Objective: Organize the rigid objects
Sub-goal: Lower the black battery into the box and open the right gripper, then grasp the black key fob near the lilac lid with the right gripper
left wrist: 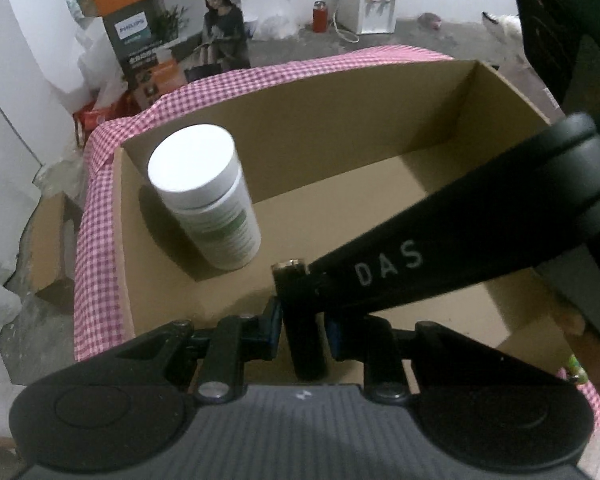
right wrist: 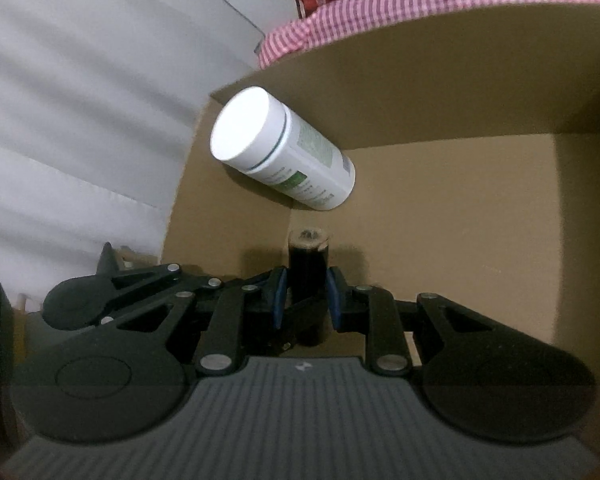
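Observation:
A white pill bottle (left wrist: pixel 208 196) with a white cap stands in the left back corner of an open cardboard box (left wrist: pixel 340 128); it also shows in the right wrist view (right wrist: pixel 284 160). Both grippers hold one small black cylinder with a metal end. My left gripper (left wrist: pixel 304 332) is shut on the black cylinder (left wrist: pixel 300 312), low over the box's near side. My right gripper (right wrist: pixel 306 300) is shut on the same black cylinder (right wrist: pixel 307 268), and its black arm marked "DAS" (left wrist: pixel 460 232) crosses the left wrist view from the right.
The box sits on a pink checked cloth (left wrist: pixel 100 208). Behind it stand a printed carton (left wrist: pixel 180 36), a red flask (left wrist: pixel 320 16) and a white cabinet (left wrist: pixel 370 0) on a grey floor. White wall or sheeting (right wrist: pixel 80 100) lies left of the box.

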Available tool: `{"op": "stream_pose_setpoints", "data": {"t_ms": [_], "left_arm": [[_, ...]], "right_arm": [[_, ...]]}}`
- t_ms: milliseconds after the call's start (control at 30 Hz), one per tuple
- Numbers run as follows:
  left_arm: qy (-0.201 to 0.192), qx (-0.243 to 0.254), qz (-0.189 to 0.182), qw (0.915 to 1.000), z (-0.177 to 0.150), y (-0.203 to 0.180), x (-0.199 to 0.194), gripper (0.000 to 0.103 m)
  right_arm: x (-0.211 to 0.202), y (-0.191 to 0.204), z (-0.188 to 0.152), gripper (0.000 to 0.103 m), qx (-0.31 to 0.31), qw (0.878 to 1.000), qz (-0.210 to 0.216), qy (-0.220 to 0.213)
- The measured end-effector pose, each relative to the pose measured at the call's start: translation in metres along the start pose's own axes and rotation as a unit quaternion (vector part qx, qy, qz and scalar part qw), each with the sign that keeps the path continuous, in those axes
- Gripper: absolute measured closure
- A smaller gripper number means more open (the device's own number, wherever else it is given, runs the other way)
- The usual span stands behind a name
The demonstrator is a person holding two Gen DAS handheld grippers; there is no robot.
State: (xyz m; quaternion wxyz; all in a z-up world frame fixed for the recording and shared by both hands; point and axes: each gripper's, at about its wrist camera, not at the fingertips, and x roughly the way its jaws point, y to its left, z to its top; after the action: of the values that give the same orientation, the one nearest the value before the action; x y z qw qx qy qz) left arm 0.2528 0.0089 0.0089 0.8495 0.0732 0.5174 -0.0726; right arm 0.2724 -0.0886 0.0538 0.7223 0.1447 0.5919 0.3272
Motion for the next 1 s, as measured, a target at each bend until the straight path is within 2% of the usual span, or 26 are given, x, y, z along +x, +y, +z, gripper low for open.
{"op": "stream_pose_setpoints", "data": {"t_ms": [167, 233, 300, 467, 533, 600, 633, 800, 900, 1000], "left_arm": [[-0.012, -0.014, -0.004, 0.9998, 0.001, 0.006, -0.007, 0.071], [-0.024, -0.018, -0.012, 0.9995, 0.0, 0.008, -0.014, 0.059], [-0.045, -0.019, -0.013, 0.9987, -0.005, 0.006, -0.028, 0.048], [-0.101, -0.009, -0.021, 0.9946, -0.022, -0.003, -0.071, 0.037], [-0.124, -0.006, -0.033, 0.9917, -0.032, -0.009, -0.09, 0.031], [-0.148, -0.001, -0.044, 0.9881, -0.044, -0.019, -0.108, 0.026], [-0.159, 0.002, -0.049, 0.986, -0.051, -0.024, -0.116, 0.024], [-0.195, 0.029, -0.088, 0.9764, -0.087, -0.059, -0.136, 0.021], [-0.198, 0.055, -0.119, 0.9713, -0.106, -0.087, -0.135, 0.021], [-0.195, 0.076, -0.14, 0.9678, -0.119, -0.115, -0.124, 0.021]], "right_arm": [[0.005, 0.001, 0.004, 0.081, 0.006, 1.0, 0.01, 0.003], [0.002, 0.002, 0.002, 0.08, 0.006, 1.0, 0.02, -0.003], [-0.011, 0.001, -0.003, 0.078, 0.006, 0.999, 0.03, -0.016], [-0.056, 0.001, -0.02, 0.072, -0.009, 0.996, 0.048, -0.072], [-0.083, 0.002, -0.035, 0.066, -0.021, 0.993, 0.052, -0.102], [-0.112, 0.001, -0.056, 0.055, -0.037, 0.989, 0.053, -0.132], [-0.126, -0.001, -0.066, 0.054, -0.043, 0.987, 0.053, -0.147], [-0.191, -0.015, -0.132, 0.052, -0.059, 0.975, 0.044, -0.211], [-0.217, -0.03, -0.176, 0.052, -0.064, 0.967, 0.02, -0.244], [-0.223, -0.052, -0.221, 0.052, -0.052, 0.963, -0.007, -0.264]]}}
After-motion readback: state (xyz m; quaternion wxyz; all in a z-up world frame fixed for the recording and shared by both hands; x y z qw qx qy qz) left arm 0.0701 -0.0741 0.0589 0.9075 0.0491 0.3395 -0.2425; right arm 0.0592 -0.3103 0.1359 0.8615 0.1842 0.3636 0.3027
